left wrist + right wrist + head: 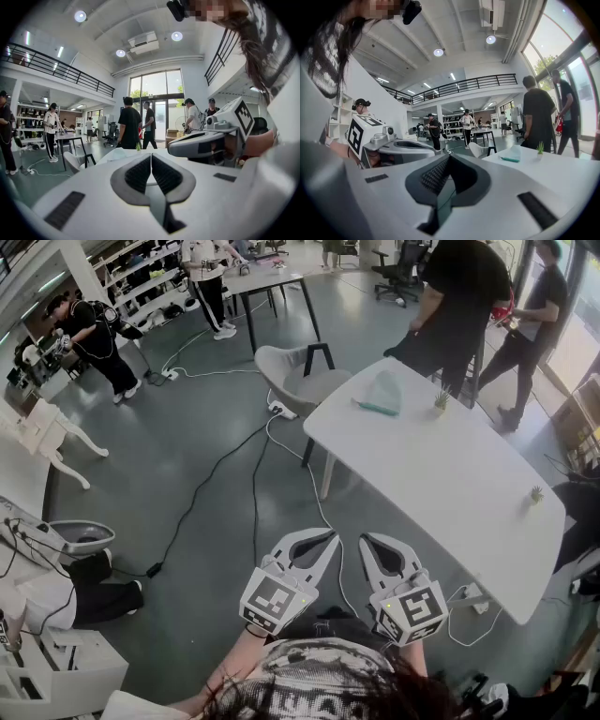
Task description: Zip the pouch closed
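A pale teal pouch (380, 393) lies at the far end of the white table (450, 484), with nothing touching it. It also shows small in the left gripper view, pouch (117, 153), and in the right gripper view, pouch (513, 153). Both grippers hang side by side close to my body, over the floor and short of the table's near edge. My left gripper (328, 540) is shut and empty, its pads (140, 171) meeting. Beside it, my right gripper (368, 542) is also shut with nothing in it, and its pads (433, 176) touch.
Two small potted plants (442, 399) (536, 494) stand on the table. A grey chair (291, 371) sits at its far corner. Black and white cables (225, 465) cross the floor. People (459, 296) stand at the table's far end, others further back.
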